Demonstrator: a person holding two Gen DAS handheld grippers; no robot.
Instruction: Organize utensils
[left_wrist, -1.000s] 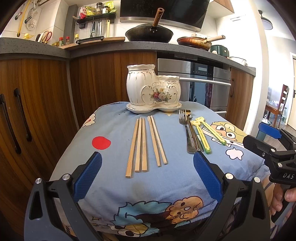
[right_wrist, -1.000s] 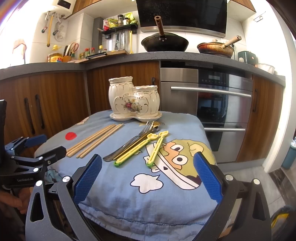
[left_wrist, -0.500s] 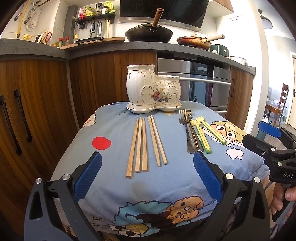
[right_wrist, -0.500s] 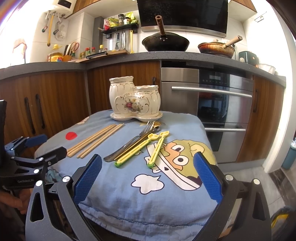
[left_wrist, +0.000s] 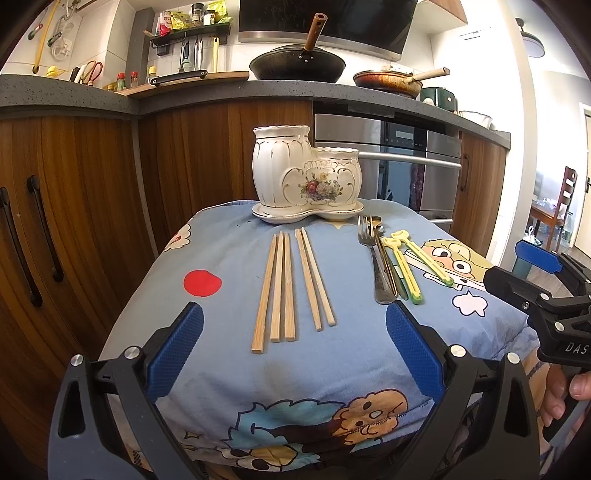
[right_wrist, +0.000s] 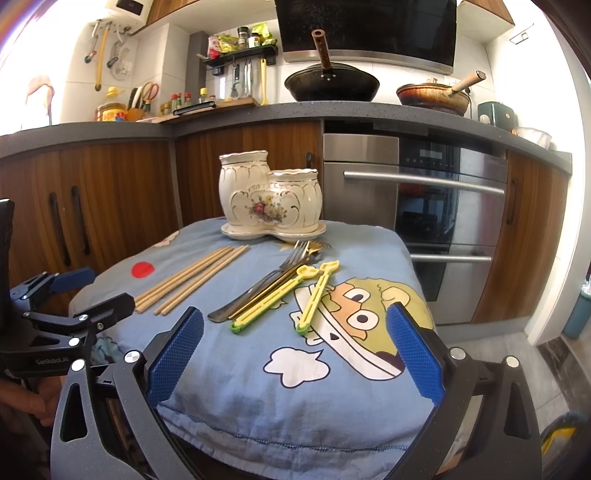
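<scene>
Just ahead of wide, empty L tongs (left_wrist: 293, 349): chopsticks (left_wrist: 291, 282); R tongs (right_wrist: 295, 354) likewise wide.

Bare blue cloth (left_wrist: 229, 295) lies just ahead of both spread tongs. Beyond the left tongs (left_wrist: 293, 354), chopsticks (left_wrist: 284, 284) lie flat; the ceramic holder (left_wrist: 306, 177) blocks the table's far edge.

Colours on the cloth-covered table

The cloth (left_wrist: 229, 266) is light blue with cartoon prints and a red dot. The holder (left_wrist: 306, 177) is cream with gold trim and a flower motif. The chopsticks (left_wrist: 291, 284) are pale wood, the clips (right_wrist: 291, 295) yellow with green ends, the fork (left_wrist: 373, 262) silver.
</scene>
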